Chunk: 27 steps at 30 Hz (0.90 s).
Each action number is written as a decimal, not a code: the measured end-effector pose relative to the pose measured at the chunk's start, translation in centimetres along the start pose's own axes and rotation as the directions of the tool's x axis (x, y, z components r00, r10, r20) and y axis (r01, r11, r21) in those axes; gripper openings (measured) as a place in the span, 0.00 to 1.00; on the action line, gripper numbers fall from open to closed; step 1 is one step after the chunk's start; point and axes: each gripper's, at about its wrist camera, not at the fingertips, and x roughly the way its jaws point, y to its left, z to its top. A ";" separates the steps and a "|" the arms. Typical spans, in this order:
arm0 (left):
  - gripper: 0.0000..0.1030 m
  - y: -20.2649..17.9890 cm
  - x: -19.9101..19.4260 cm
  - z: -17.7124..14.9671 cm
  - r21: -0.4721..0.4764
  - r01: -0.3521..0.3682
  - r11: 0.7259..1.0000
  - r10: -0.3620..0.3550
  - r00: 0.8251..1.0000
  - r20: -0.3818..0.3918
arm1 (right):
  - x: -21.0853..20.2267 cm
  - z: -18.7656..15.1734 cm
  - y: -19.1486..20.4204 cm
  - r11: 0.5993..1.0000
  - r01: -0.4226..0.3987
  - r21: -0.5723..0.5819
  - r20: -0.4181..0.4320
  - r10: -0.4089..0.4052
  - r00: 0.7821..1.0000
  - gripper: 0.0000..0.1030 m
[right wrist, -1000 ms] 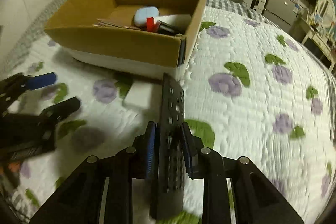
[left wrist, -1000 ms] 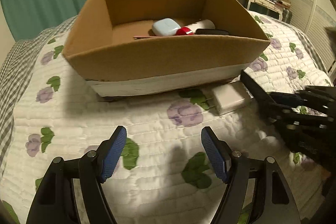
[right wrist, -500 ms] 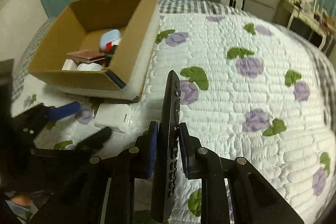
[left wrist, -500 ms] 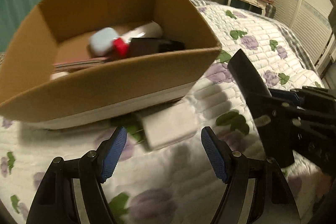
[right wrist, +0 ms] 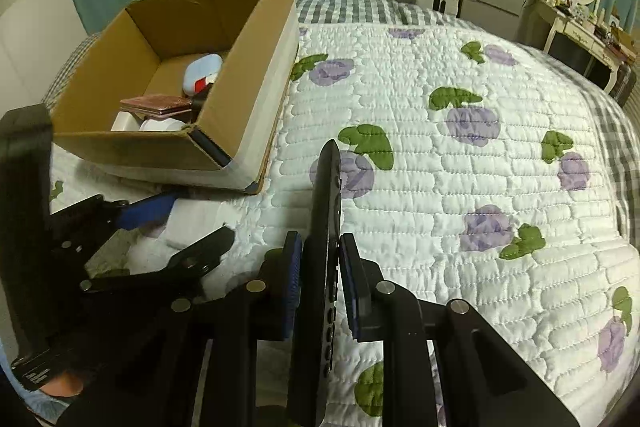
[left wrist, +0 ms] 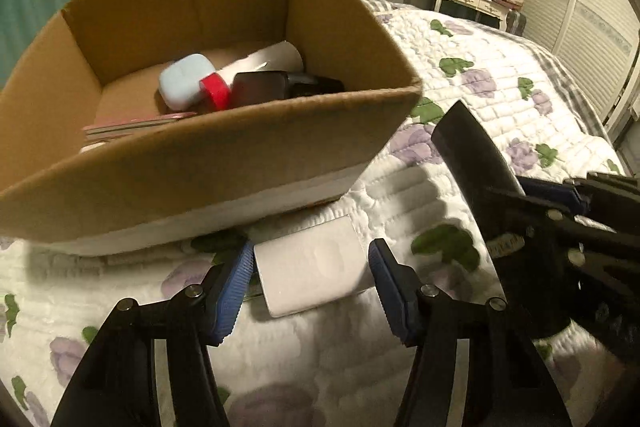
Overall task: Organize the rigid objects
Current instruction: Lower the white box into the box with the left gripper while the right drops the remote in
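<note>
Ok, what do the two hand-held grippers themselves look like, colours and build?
Both look alike. The left hand-held gripper has black plastic linkage arms joined by silver rivets, ending in blue ribbed pads. The right hand-held gripper has the same black frame, silver rivets and blue pads. A small white-lettered label sits on the right one's body. No cables or sleeves show.

Black remote control point(right wrist: 326, 227) and white charger block point(left wrist: 310, 265)
Remote held edge-up above the quilt; charger flat just before the cardboard box point(left wrist: 224, 163)

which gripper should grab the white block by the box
Left. The left gripper is open with its fingers straddling the white block, while the right gripper is shut on the remote.
</note>
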 end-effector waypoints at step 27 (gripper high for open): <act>0.58 9.5 -9.6 8.9 -0.056 -0.147 0.988 0.156 0.961 0.228 | -9.1 13.0 7.3 0.987 -0.065 -0.146 0.288 0.105 0.952 0.17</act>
